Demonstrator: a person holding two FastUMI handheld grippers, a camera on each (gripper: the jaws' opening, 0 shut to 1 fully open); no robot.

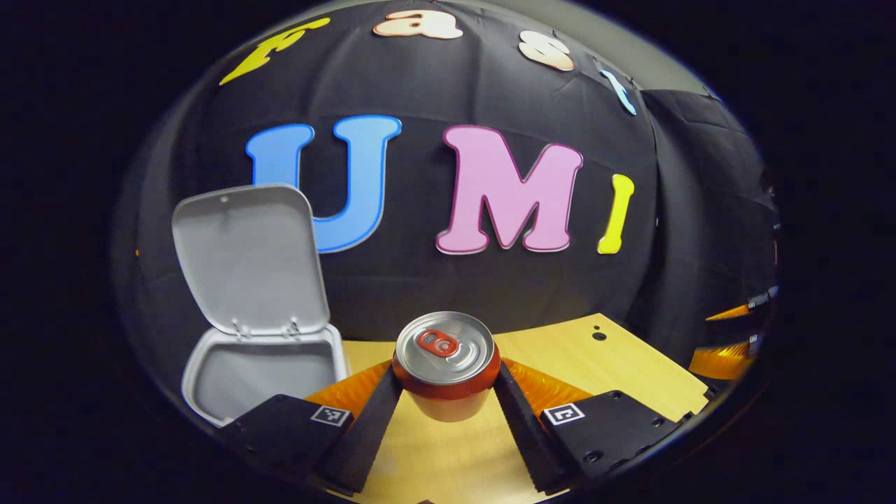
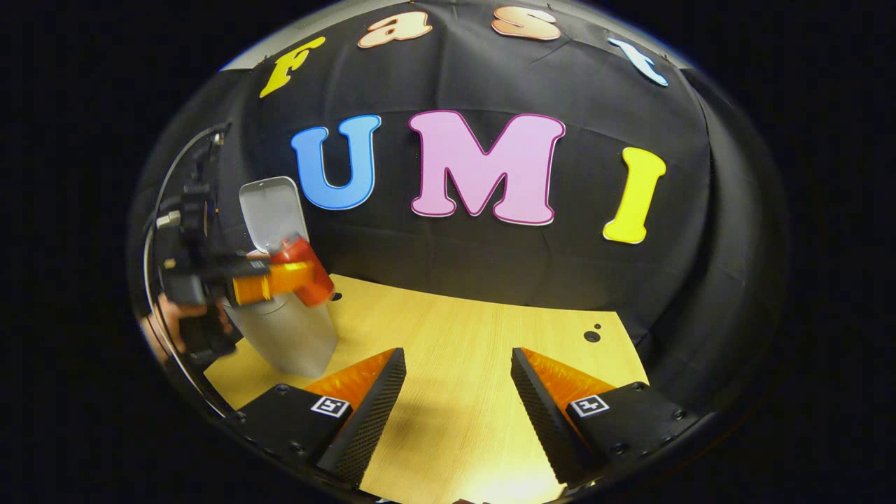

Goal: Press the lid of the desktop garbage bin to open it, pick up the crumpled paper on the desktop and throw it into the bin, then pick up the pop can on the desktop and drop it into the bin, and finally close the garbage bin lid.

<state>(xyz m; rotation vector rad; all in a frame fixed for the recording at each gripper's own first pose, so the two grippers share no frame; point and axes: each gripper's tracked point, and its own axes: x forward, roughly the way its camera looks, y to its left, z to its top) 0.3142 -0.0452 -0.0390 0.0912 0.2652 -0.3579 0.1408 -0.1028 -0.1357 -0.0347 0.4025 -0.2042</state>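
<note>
Over the wooden desktop (image 1: 448, 448), the left gripper (image 1: 448, 381) clenches a light, slippery, dentable pop can (image 1: 446, 364) mid-body between its jaws, the open garbage bin (image 1: 259, 364) to their left; the right gripper (image 2: 458, 392) hangs released.

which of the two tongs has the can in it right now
The left tongs: their two fingers press the sides of the red pop can, held up beside the open bin. The right tongs stand open over the bare desktop.
</note>
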